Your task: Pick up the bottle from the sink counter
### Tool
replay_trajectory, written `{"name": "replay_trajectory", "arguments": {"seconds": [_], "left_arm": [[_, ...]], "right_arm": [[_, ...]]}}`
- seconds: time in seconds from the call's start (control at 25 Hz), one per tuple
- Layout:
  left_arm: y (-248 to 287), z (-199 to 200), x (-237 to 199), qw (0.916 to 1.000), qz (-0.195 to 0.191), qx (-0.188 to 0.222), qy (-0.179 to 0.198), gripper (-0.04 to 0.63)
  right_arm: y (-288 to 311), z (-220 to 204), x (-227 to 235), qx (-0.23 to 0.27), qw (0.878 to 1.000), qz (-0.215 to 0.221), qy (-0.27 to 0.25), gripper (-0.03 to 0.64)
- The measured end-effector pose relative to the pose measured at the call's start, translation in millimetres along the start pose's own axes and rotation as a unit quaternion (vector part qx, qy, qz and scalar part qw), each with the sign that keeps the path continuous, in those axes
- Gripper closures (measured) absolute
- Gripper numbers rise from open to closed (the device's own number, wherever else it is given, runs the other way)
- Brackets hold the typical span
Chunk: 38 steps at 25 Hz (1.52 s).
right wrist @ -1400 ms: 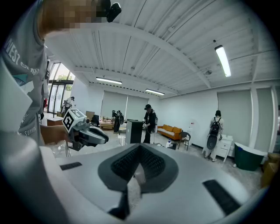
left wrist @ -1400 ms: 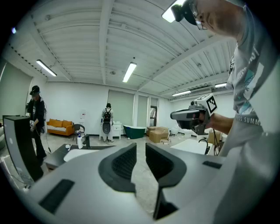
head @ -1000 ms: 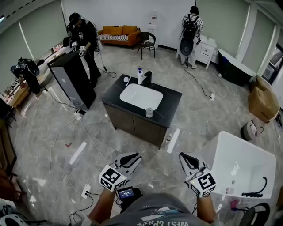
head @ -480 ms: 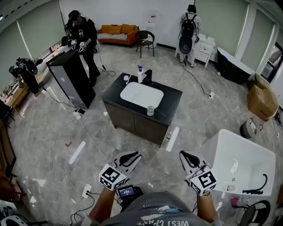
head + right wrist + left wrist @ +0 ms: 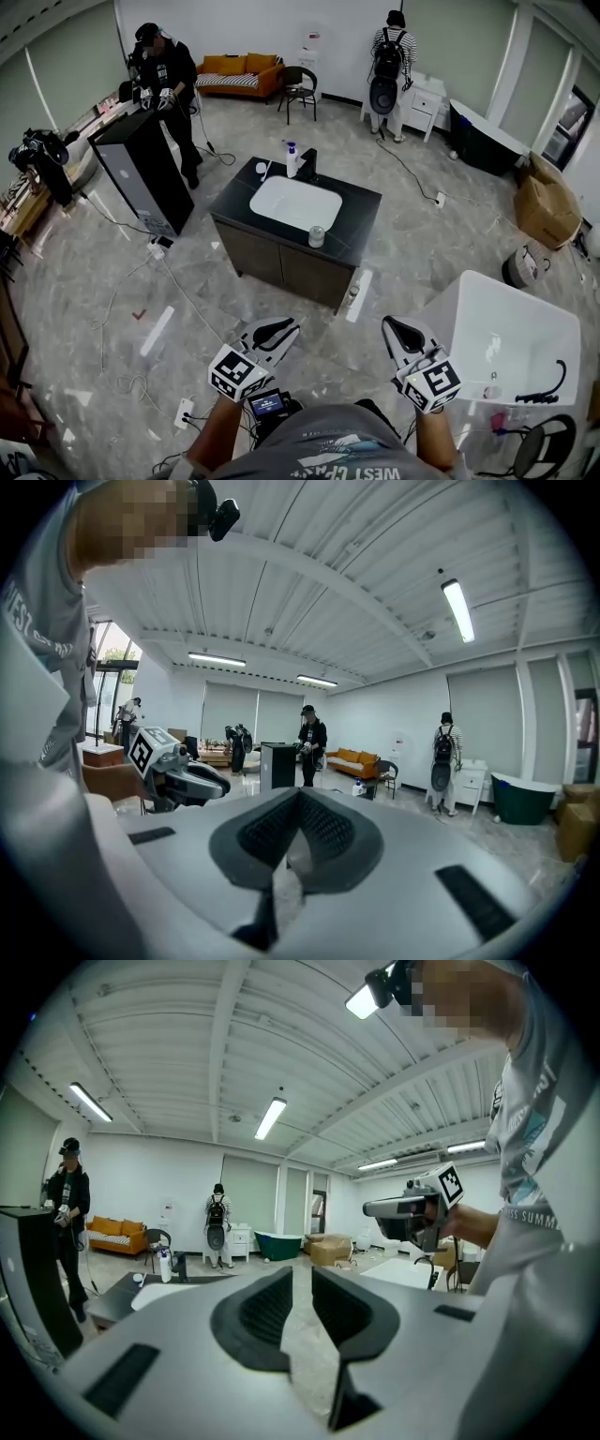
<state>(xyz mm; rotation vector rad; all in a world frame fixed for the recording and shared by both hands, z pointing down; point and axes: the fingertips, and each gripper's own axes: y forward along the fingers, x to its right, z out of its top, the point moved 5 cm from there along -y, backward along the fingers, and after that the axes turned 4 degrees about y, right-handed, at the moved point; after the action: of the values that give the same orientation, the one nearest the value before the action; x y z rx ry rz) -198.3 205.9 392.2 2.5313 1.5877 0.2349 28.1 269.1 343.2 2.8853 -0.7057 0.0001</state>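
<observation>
A white bottle (image 5: 292, 159) with a blue pump top stands at the back of the black sink counter (image 5: 361, 220), beside the black faucet (image 5: 308, 164) and behind the white basin (image 5: 295, 202). It is far ahead of both grippers, across open floor. My left gripper (image 5: 291, 325) and right gripper (image 5: 387, 325) are held low and close to my body, pointing toward the counter, both shut and empty. In the left gripper view the jaws (image 5: 302, 1274) stand together, with the bottle (image 5: 165, 1266) small at far left. The right gripper (image 5: 298, 794) is also closed.
A small jar (image 5: 316, 236) sits on the counter's front edge and another bottle (image 5: 353, 295) stands on the floor by its corner. A black cabinet (image 5: 141, 173) with a person (image 5: 164, 70) is at the left. A white tub (image 5: 511, 337) is at the right, and cables cross the floor.
The head view has shifted slightly, so the counter sits a little higher and further left in the picture. Both grippers stay shut in the same spots.
</observation>
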Motion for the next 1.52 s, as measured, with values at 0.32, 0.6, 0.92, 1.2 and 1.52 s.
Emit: {"name": "replay_trajectory", "arguments": {"seconds": [0.32,0.6,0.92,1.2,1.52], "left_arm": [[15.3,-4.0,-5.1,0.9999,-0.006,-0.011,-0.004,0.528],[37.4,3.1,-15.5,0.9994,0.025,-0.023,-0.01,0.528],[70.1,10.6,-21.6,0.9967,0.07,-0.036,-0.018,0.528],[105.2,12.4,-22.3,0.9938,0.094,-0.053,-0.026,0.528],[143.0,26.8,-22.3,0.9925,0.102,-0.067,-0.011,0.528]], "right_arm": [[4.2,-2.3,18.3,-0.005,1.0,-0.006,0.006,0.614],[30.9,0.8,54.6,-0.001,1.0,0.027,0.013,0.614],[52.6,3.2,103.3,0.0,0.997,0.071,0.018,0.614],[62.1,9.0,143.1,0.003,0.995,0.102,0.016,0.614],[54.5,2.6,182.7,0.012,0.993,0.111,0.033,0.614]]}}
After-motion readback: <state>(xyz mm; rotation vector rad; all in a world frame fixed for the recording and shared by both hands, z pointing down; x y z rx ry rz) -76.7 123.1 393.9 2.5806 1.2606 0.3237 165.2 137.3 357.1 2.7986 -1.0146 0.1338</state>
